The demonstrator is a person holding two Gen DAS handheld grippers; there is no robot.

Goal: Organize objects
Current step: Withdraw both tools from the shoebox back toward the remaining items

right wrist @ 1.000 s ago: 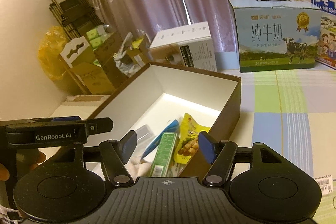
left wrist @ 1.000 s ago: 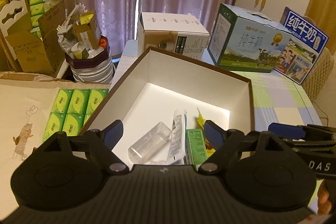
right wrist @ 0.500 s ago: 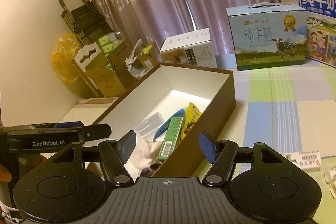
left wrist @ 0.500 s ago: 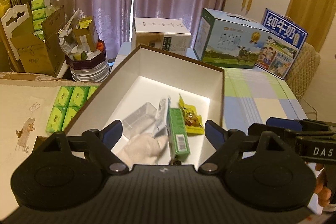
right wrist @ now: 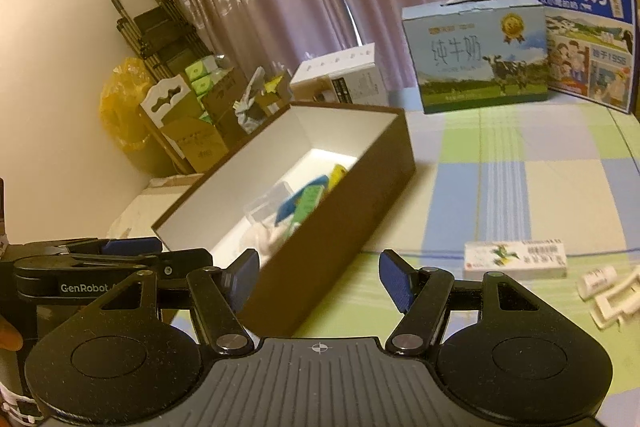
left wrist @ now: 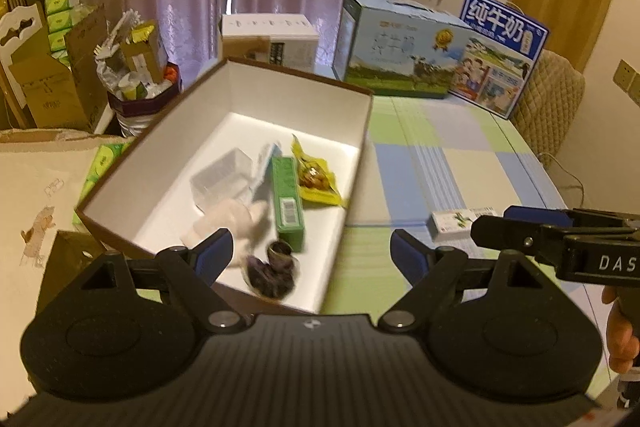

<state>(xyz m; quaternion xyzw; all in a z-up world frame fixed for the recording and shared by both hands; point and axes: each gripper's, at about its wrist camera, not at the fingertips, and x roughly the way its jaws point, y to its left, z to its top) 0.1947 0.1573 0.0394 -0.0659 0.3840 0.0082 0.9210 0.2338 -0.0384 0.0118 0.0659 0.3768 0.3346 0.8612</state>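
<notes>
Left wrist view: looks steeply down into the brown box [left wrist: 362, 131], near. Right wrist view: lower, from the box's [right wrist: 340, 223] right. Shared: box, checked tablecloth [left wrist: 444, 155], milk cartons [right wrist: 476, 55].

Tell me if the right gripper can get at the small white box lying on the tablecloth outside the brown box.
Probably yes. The white box lies flat on the tablecloth with bare cloth around it, the right gripper is empty with open jaws, and the brown box sits off to the side.
</notes>
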